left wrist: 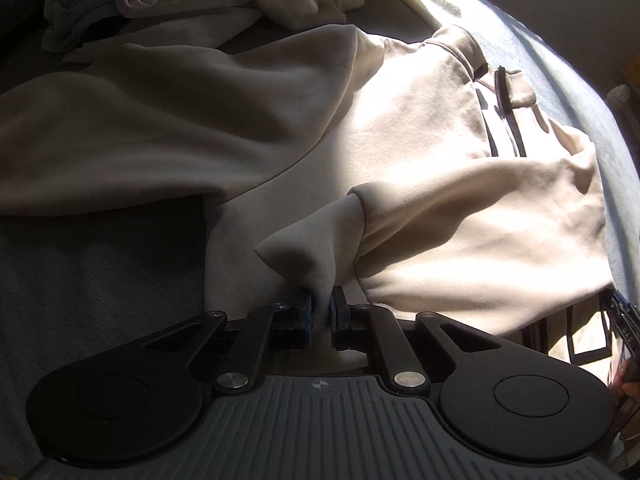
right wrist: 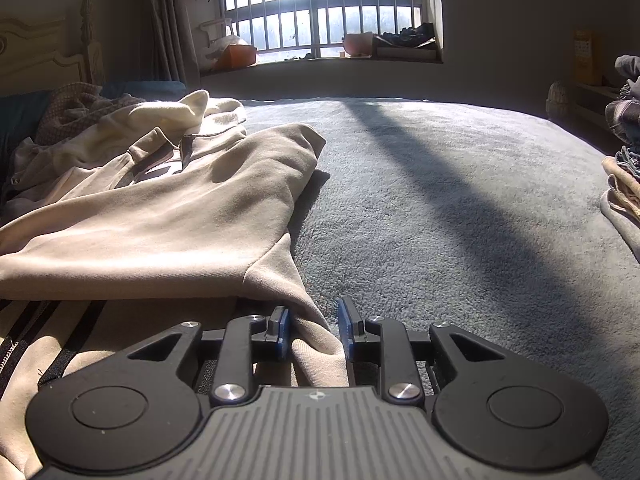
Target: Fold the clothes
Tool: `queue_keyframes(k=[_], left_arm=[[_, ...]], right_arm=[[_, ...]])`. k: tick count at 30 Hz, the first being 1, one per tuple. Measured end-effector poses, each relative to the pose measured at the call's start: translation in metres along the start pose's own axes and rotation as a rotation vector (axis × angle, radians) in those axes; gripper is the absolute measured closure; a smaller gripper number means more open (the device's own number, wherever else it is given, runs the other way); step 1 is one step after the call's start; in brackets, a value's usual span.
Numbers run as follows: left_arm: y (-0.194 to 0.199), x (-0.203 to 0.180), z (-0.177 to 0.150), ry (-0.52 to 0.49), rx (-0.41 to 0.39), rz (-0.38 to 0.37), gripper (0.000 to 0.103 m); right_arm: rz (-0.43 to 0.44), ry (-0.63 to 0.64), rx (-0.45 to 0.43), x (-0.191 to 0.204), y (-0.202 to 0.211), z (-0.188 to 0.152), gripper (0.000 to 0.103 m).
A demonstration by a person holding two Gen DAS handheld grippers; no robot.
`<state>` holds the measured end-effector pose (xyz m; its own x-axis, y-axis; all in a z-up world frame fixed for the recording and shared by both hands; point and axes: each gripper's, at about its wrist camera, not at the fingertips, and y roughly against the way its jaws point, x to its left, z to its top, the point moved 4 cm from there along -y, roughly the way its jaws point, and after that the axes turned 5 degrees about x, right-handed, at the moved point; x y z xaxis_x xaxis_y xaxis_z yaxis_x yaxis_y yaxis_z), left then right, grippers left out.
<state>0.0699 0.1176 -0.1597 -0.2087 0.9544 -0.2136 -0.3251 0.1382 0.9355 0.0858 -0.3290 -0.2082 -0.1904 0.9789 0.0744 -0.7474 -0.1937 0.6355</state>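
A beige zip-neck sweatshirt lies spread on the grey-blue blanket. My left gripper is clenched on a sleeve cuff. In my right gripper, partly parted jaws have a fold of the garment's hem between them, touching both pads.

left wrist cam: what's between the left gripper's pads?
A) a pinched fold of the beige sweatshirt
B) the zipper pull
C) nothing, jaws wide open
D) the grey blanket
A: the left gripper is shut on a peak of the beige sweatshirt, a cuff-like fold of it rising from the pads, while the zipper lies far off near the collar and the grey blanket lies flat to the side.
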Motion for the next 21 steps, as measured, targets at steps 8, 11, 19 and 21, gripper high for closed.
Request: queue_keyframes(k=[8,11,19,21], left_arm=[[0.006,-0.012,-0.009,-0.246,0.14,0.07,0.064],[0.024,-0.014,-0.011,-0.36,0.233,0.073,0.062],[0.062,-0.052,0.016,-0.524,0.097,-0.048,0.062],[0.058,-0.071,0.025,-0.523,0.035,-0.109,0.062]], right_arm=[[0.015,-0.007,0.024,-0.005,0.002,0.004,0.059],[0.031,0.029,0.052,-0.006,0.01,0.005,0.054],[0.109,0.026,0.007,-0.021,0.054,0.04,0.043],[0.148,-0.032,-0.013,-0.02,0.051,0.059,0.056]])
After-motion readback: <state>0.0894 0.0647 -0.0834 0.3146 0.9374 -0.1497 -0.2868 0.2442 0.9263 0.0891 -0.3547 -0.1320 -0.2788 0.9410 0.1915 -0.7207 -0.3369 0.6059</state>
